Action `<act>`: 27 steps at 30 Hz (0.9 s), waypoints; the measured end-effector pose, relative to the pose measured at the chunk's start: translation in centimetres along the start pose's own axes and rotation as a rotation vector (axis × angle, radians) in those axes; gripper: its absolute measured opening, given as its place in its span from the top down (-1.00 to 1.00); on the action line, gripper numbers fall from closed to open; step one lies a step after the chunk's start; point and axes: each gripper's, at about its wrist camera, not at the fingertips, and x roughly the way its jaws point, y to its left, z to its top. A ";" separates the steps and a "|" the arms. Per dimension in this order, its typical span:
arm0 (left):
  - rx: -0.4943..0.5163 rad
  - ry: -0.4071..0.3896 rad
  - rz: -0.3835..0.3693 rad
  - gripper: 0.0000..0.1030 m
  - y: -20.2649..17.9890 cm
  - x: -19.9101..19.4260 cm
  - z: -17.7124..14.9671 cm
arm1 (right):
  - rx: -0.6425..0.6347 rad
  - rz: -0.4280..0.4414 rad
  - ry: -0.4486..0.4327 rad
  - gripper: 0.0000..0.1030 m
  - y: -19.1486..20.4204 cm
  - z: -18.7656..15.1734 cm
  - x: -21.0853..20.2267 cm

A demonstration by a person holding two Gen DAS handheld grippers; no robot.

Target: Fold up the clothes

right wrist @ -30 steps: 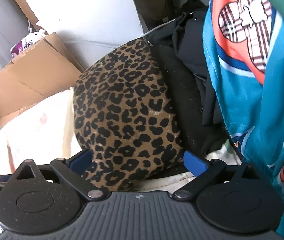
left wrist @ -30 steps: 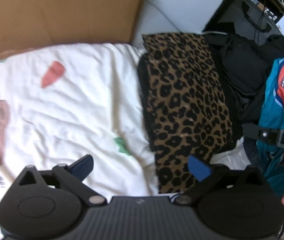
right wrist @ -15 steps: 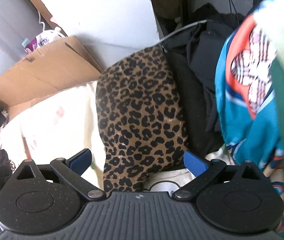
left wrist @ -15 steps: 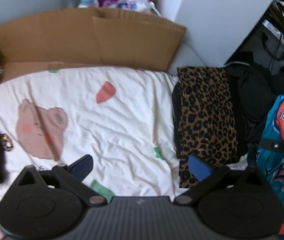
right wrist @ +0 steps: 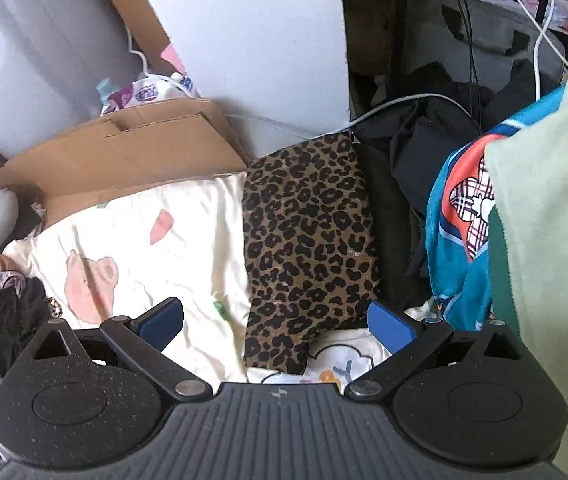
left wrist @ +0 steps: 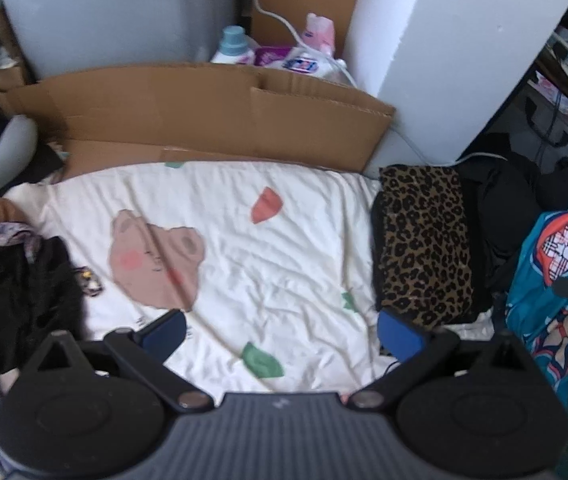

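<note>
Cream bedsheet (left wrist: pixel 267 264) with bear print, rumpled. Leopard-print garment (left wrist: pixel 424 248) folded at its right edge, black clothes (left wrist: pixel 500 216) beyond. Cardboard (left wrist: pixel 211 120) propped along far side; detergent bottles (left wrist: pixel 235 44) behind. Left gripper (left wrist: pixel 281 330) and right gripper (right wrist: pixel 275 320) both spread apart, empty, above sheet.

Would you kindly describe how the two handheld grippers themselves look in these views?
Both look alike: the left gripper and right gripper each have a black ribbed body, two round black discs, black linkage arms with silver pivot pins, and two blue fingertip pads. No cables or sleeves show on them.
</note>
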 end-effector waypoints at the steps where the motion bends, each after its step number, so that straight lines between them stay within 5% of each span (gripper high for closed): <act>1: -0.003 -0.001 0.005 -0.99 0.5 -0.7 -0.1 | -0.002 0.001 0.001 -0.98 0.3 0.0 -0.6; 14: -0.057 -0.086 0.073 -0.99 7.1 -10.5 -1.3 | -0.100 0.033 -0.093 -0.98 6.3 1.2 -12.2; 20: -0.074 -0.114 0.098 -0.99 9.8 -14.8 -1.8 | -0.191 0.078 -0.146 -0.98 11.4 2.7 -19.3; 27: -0.137 -0.158 0.121 -0.99 14.2 -18.7 -3.3 | -0.273 0.125 -0.150 -0.98 17.5 3.4 -23.0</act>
